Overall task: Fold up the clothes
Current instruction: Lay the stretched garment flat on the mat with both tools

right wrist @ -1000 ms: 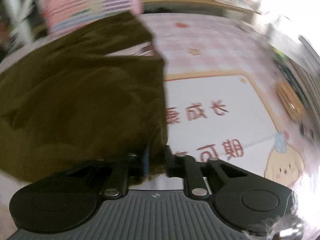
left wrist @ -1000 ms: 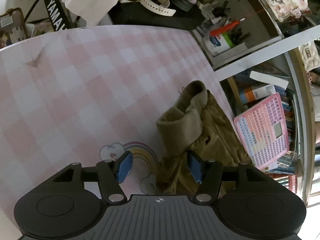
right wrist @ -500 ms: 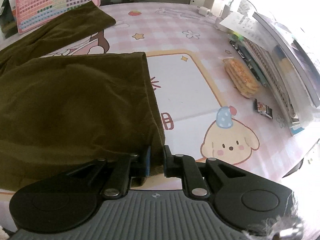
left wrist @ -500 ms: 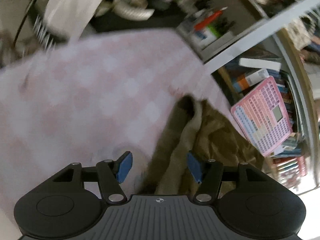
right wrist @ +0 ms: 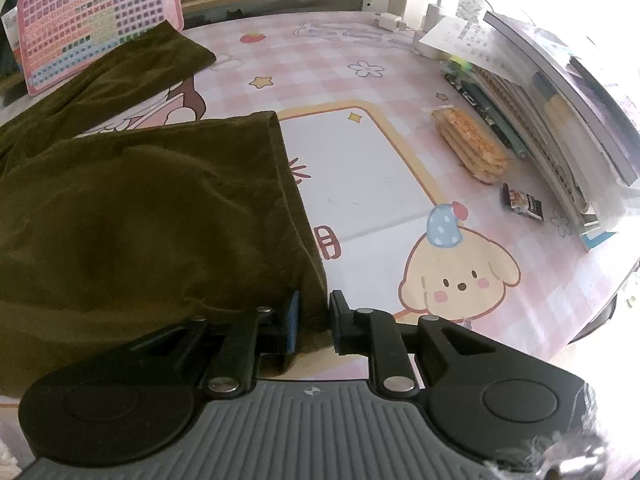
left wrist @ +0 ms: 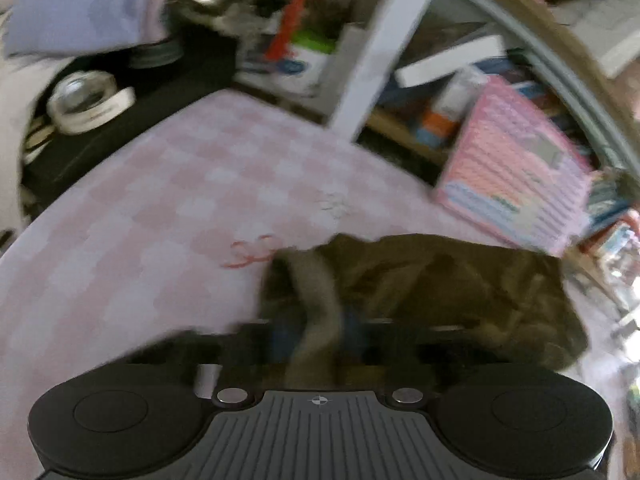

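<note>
Right tool (right wrist: 313, 322) is closed narrow on the near hem corner of the trousers (right wrist: 140, 208); the cloth is pinched between its blue pads. Left tool (left wrist: 316, 336) is seen blurred, with a band of the same cloth between its pads; a grip is judged likely. The trousers are spread on the bench (right wrist: 360, 168), one leg reaching toward the pink board (right wrist: 96, 20). A fold is judged in hand. Both held edges are to be carried together and laid square, without slack.
</note>
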